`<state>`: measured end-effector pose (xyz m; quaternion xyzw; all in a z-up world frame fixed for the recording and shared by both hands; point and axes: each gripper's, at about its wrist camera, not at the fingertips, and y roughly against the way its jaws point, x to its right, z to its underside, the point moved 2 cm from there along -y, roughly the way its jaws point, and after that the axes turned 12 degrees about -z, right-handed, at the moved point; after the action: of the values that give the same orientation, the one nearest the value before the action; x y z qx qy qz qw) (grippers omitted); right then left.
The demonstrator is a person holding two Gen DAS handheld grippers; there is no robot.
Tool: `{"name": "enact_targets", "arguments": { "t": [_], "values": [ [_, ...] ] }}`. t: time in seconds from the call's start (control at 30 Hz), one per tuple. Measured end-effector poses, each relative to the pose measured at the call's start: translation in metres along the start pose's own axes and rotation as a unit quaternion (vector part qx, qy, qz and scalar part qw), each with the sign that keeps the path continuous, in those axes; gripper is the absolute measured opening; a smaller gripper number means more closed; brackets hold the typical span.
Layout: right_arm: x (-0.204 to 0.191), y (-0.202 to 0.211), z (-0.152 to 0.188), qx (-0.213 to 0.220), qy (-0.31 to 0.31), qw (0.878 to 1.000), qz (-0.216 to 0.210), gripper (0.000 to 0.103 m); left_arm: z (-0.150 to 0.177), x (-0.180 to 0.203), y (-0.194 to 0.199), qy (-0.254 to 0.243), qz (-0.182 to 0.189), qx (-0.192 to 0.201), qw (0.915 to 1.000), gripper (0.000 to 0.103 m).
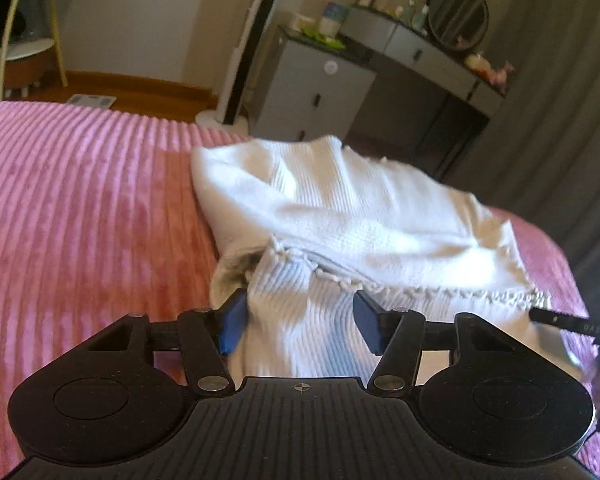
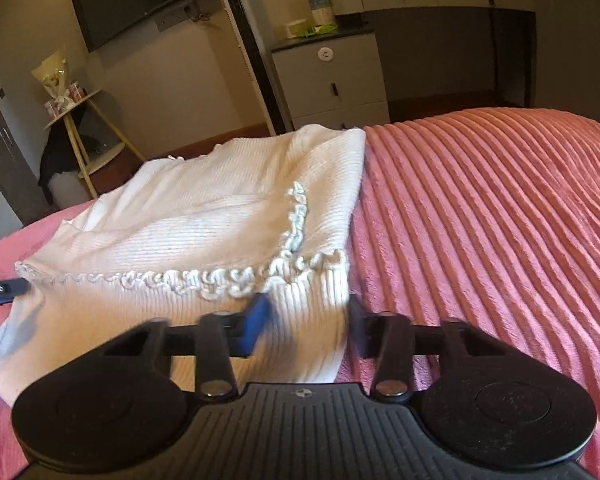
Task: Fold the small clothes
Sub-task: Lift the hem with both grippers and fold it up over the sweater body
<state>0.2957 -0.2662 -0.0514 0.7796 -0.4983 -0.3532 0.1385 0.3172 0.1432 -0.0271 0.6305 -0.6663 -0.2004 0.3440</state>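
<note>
The left gripper [image 1: 300, 322] is held low and almost level, its jaws spread wide with the near ribbed hem of the white knit garment [image 1: 351, 216] lying between the blue pads [image 1: 232, 326]; the left pad touches the cloth, the right one stands just beside it, so nothing is clamped. The right gripper [image 2: 305, 322] has the same low, level pose at the garment's other near corner, jaws also spread, with the corner of the white knit garment [image 2: 228, 216] between the fingers and not pinched. In the left wrist view a tip of the right gripper shows at 3 o'clock. The garment lies partly folded on the pink ribbed bedspread [image 1: 80, 200], a scalloped trim [image 2: 204, 278] running across the upper layer near the hem. From the left gripper, a grey drawer cabinet [image 1: 311, 92] stands past the bed at 12 o'clock, a dressing table with a round mirror [image 1: 457, 14] at 1 o'clock, and a small round side table [image 1: 24, 48] at 10 o'clock. From the right gripper, a dark wall screen [image 2: 136, 4] hangs at 11 o'clock.
</note>
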Motion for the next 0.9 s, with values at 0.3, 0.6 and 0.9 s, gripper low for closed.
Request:
{"name": "enact_targets", "arguments": {
  "t": [0.3, 0.6, 0.9],
  "values": [
    [-0.027, 0.038, -0.002, 0.038, 0.067, 0.997, -0.001, 0.009, -0.003, 0.001, 0.029, -0.001, 0.018, 0.040, 0.9991, 0.014],
    [-0.071, 0.054, -0.044, 0.087, 0.149, 0.985, 0.011, 0.009, -0.057, 0.017, 0.093, -0.046, 0.054, 0.128, 0.9893, 0.014],
    [-0.072, -0.028, -0.128, 0.126, 0.166, 0.972, 0.108, 0.008, -0.139, -0.002, 0.022, 0.025, 0.002, 0.113, 0.9933, 0.014]
  ]
}}
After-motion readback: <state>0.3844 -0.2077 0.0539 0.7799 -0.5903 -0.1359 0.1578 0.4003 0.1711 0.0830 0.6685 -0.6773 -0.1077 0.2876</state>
